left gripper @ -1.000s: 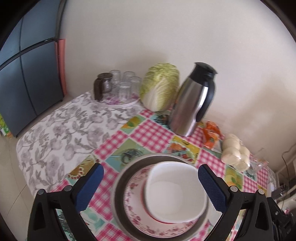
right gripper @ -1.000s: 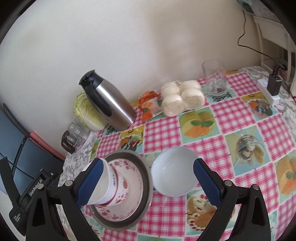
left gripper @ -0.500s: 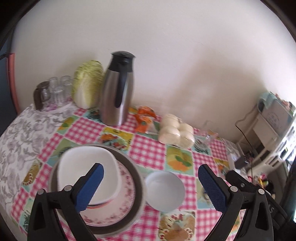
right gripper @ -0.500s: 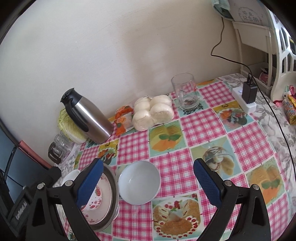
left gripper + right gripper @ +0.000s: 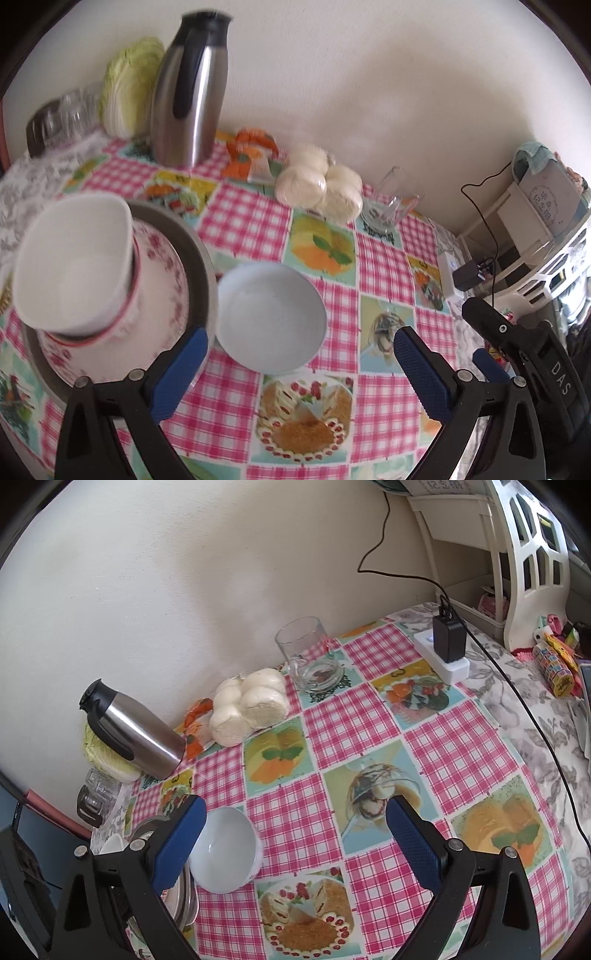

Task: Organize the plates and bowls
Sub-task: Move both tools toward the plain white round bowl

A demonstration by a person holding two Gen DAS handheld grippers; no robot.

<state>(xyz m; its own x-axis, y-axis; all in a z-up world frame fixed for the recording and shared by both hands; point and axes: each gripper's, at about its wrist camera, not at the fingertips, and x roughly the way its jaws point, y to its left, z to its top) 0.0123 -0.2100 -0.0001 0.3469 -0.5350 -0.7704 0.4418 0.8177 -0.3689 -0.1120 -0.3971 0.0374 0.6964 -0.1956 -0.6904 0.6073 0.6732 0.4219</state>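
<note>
On my left, a white squarish bowl (image 5: 74, 258) sits on a pink-flowered plate (image 5: 159, 280) inside a grey metal pan (image 5: 201, 266). Just beside it, a round white bowl (image 5: 271, 317) rests on the counter (image 5: 388, 280). My left hand-held gripper (image 5: 295, 365) and right hand-held gripper (image 5: 295, 834) both gape wide, empty.

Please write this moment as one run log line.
left gripper: open, empty | right gripper: open, empty | round bowl: on table beside stack

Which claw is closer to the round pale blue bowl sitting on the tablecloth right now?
Left. The left claw is open right over the pale blue bowl, which sits between its fingers. The right claw is open too, but the bowl lies by its left finger.
</note>
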